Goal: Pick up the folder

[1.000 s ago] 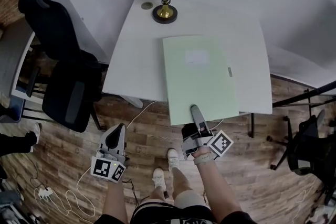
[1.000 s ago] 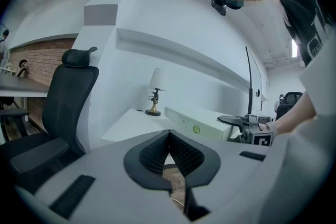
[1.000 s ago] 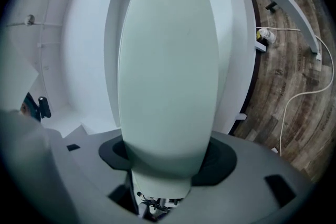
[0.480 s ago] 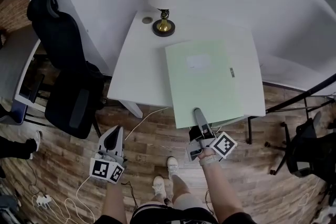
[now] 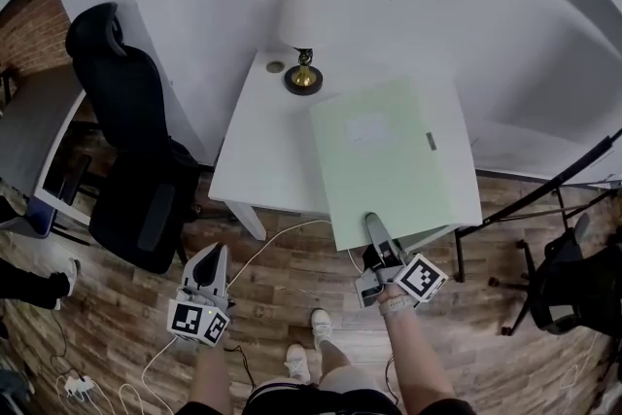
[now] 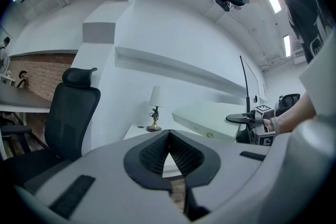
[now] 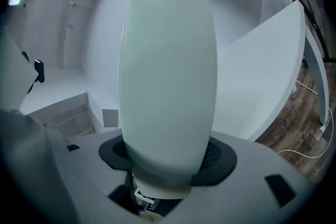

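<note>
Up comes your right gripper, clamped on the pale-green folder at six o'clock; left gripper jaws together; white label unreadable.

The folder looks smooth and matt, pale green card or perhaps thin plastic; the table is smooth matt white, the floor wood-grain plank. At the table's eleven o'clock the lamp has a glossy brass-like base. The left gripper and right gripper wear matt grey plastic shells.
</note>
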The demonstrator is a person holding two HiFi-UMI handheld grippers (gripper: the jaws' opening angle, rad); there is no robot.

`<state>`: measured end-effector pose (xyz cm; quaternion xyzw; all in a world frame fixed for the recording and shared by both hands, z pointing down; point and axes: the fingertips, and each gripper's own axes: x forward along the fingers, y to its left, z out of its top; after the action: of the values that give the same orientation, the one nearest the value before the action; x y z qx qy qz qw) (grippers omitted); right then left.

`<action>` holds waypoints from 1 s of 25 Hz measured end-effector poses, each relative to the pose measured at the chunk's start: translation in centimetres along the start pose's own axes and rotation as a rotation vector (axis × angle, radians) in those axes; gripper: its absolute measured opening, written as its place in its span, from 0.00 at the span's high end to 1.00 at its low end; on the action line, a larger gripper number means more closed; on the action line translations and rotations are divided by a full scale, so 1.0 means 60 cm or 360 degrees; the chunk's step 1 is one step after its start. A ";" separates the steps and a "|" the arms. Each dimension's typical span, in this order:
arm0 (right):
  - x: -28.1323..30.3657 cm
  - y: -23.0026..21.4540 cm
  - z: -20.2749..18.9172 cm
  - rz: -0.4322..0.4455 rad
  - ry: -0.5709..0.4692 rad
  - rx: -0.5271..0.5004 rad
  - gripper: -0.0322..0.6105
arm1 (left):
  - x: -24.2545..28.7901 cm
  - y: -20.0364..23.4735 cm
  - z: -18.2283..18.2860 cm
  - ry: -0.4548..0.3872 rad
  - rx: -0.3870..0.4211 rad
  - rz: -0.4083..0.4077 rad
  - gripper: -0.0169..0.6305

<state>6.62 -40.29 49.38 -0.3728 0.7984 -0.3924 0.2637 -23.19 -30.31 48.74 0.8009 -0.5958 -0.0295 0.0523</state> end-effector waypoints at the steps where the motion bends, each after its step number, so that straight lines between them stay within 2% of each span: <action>1: -0.005 0.004 0.003 -0.0002 -0.0002 -0.0014 0.49 | -0.003 0.001 0.003 -0.0011 0.0004 -0.0001 0.95; 12: -0.046 0.050 0.044 -0.0011 -0.0033 -0.0197 0.49 | -0.025 0.001 0.033 -0.0048 0.0049 0.0006 0.95; 18: -0.086 0.029 0.068 -0.0197 -0.0031 -0.0306 0.49 | -0.031 -0.007 0.063 -0.0089 0.0079 0.0006 0.95; 25: -0.112 0.049 0.091 -0.0275 -0.0007 -0.0520 0.49 | -0.041 -0.016 0.096 -0.0105 0.0084 0.0034 0.95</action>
<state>13.30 -36.02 44.83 -0.4787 0.8160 -0.2779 0.1668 -23.62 -27.96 42.86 0.7943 -0.6062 -0.0397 0.0119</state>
